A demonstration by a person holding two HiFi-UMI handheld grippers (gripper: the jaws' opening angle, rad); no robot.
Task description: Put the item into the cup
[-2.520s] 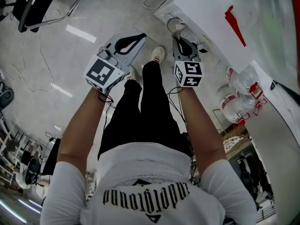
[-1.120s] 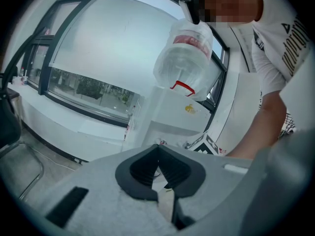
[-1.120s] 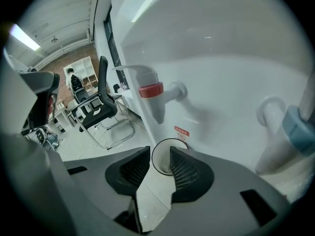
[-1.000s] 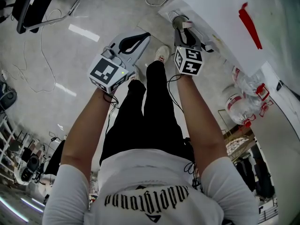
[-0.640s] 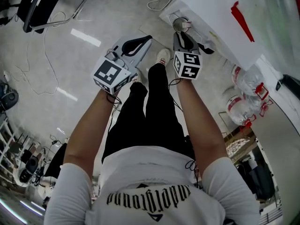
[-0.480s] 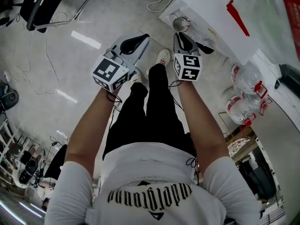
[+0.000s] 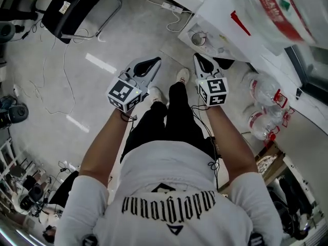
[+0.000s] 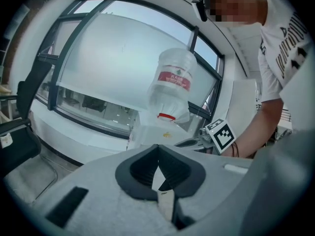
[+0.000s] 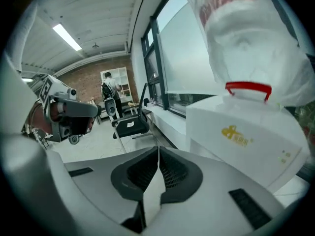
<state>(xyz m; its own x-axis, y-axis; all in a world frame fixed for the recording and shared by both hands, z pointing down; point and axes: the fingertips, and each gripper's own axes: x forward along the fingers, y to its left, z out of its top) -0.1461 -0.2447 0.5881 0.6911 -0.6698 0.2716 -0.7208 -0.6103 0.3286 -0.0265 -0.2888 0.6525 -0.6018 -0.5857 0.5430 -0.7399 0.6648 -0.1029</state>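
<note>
Pale floor [image 7: 77, 86], cup [image 7: 198, 37] only in head view

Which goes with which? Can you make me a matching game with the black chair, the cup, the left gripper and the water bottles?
Things:
1. black chair
2. cup
3. left gripper
4. water bottles

Clues:
A. shut, with nothing in it
B. clear, with red handles, at the right of the head view
C. on the white table
D. on the floor, at the upper left of the head view

Pairs: 1-D, 2-C, 3-A, 4-B
</note>
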